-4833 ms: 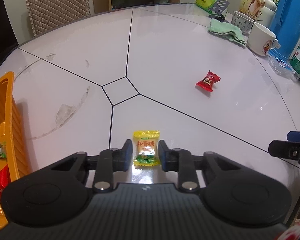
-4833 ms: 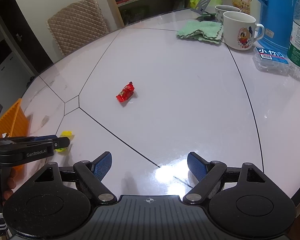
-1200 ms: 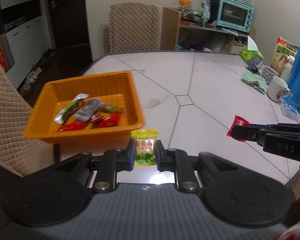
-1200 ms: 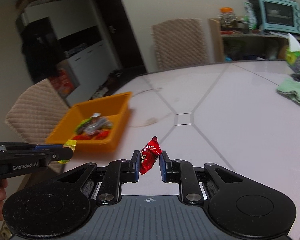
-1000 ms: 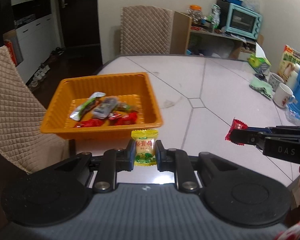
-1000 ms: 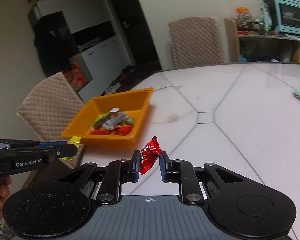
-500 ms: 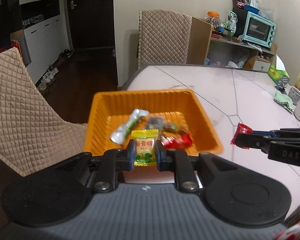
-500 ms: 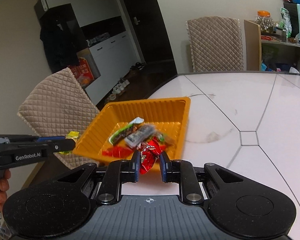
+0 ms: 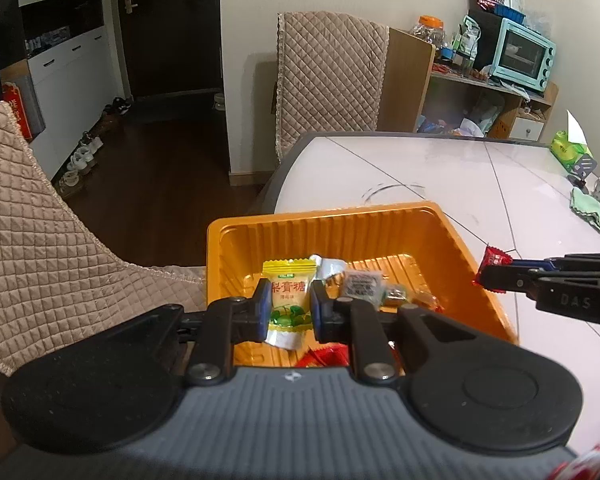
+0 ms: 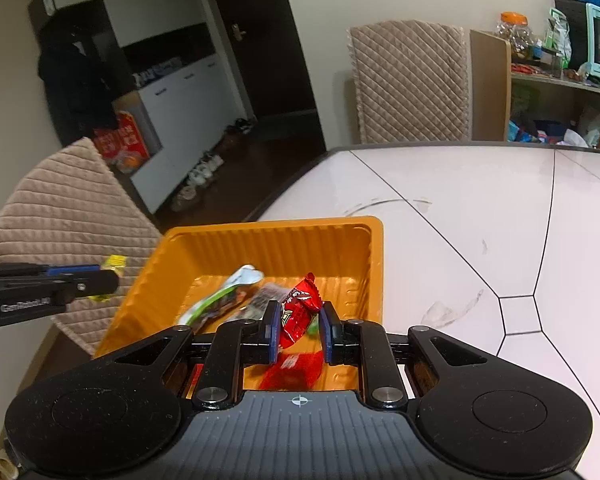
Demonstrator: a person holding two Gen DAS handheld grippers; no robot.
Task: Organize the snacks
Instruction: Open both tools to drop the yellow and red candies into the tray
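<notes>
An orange tray (image 9: 332,226) (image 10: 268,240) sits at the near left edge of the white table and holds several wrapped snacks. My left gripper (image 9: 287,307) is shut on a yellow candy packet (image 9: 288,292) and hangs over the tray's near left part. My right gripper (image 10: 299,320) is shut on a red wrapped candy (image 10: 298,310) above the tray's right half. In the left wrist view the right gripper's tip (image 9: 496,276) reaches in from the right with the red candy (image 9: 494,260). From the left side of the right wrist view the left gripper (image 10: 100,280) reaches in, with the yellow packet (image 10: 114,262) poking out.
A quilted beige chair (image 9: 52,248) stands close to the tray's left side, and another chair (image 9: 328,80) is at the table's far end. A green cloth (image 9: 588,208), a mug and a tissue box lie at the far right. Shelves with a small oven (image 9: 520,56) line the wall.
Both grippers have swung left across the table to above the orange tray, each keeping its candy. The tray now fills the middle of both views.
</notes>
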